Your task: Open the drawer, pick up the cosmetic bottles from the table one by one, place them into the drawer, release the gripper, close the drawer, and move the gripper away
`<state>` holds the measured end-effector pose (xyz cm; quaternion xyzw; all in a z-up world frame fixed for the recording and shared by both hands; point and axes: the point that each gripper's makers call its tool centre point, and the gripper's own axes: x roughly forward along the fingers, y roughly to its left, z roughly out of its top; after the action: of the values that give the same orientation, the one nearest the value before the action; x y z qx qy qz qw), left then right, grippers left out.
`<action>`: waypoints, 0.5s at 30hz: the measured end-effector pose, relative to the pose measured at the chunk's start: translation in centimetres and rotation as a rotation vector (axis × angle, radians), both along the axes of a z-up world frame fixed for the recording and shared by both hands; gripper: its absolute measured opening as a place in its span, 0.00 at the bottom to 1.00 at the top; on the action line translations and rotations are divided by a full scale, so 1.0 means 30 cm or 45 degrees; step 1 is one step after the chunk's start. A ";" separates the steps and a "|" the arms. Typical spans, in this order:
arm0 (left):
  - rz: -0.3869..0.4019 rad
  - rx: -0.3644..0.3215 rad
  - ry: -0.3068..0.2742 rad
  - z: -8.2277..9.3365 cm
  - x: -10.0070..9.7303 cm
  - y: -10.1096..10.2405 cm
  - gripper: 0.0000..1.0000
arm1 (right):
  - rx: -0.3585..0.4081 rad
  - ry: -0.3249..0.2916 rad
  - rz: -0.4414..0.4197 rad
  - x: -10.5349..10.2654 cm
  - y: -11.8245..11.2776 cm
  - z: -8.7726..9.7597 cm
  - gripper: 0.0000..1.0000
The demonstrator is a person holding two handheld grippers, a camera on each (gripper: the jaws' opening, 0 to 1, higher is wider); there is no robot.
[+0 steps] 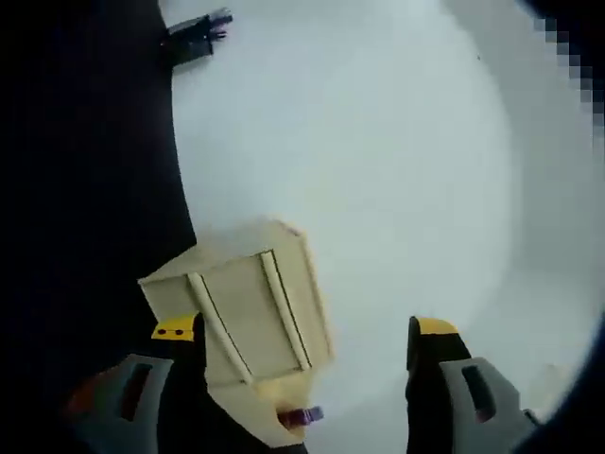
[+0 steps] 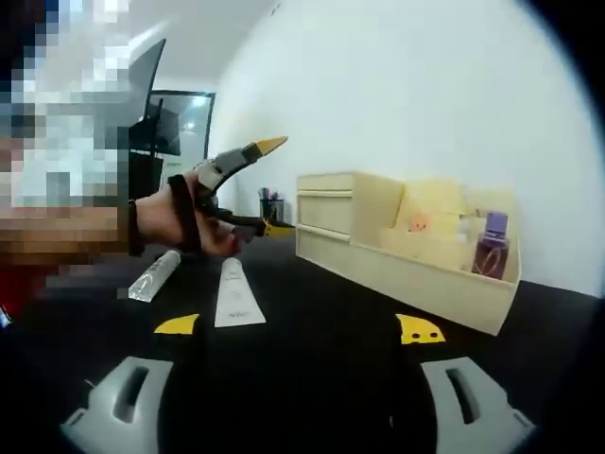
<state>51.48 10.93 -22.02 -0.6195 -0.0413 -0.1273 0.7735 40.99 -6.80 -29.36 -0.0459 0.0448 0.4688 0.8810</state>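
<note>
Drawer [image 2: 323, 214] shut; tubes [image 2: 232, 293] on black table [image 2: 321, 340].

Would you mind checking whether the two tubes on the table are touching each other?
Apart. The right gripper view shows bare black table between the clear tube and the white tube.

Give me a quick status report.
Left gripper open beside drawer unit. Right gripper open, empty. Two tubes on table; purple bottle in organizer.

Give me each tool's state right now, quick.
Left tool: open, holding nothing, above the wooden drawer organizer.
Right tool: open, holding nothing, over the black table.
</note>
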 end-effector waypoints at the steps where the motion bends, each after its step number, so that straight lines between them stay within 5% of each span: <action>1: 0.008 -0.010 -0.003 -0.002 0.002 0.006 0.82 | 0.001 0.001 0.000 -0.002 0.000 0.000 0.75; 7: 0.047 -0.056 0.022 -0.027 0.017 0.032 0.69 | -0.004 -0.004 0.002 -0.016 0.001 -0.004 0.74; 15: 0.064 -0.093 0.084 -0.081 0.033 0.050 0.67 | -0.005 -0.003 0.000 -0.025 0.002 -0.009 0.74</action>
<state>52.48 12.44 -24.46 -0.6500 -0.0361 -0.0857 0.7542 40.25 -6.73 -29.62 -0.0483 0.0445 0.4687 0.8809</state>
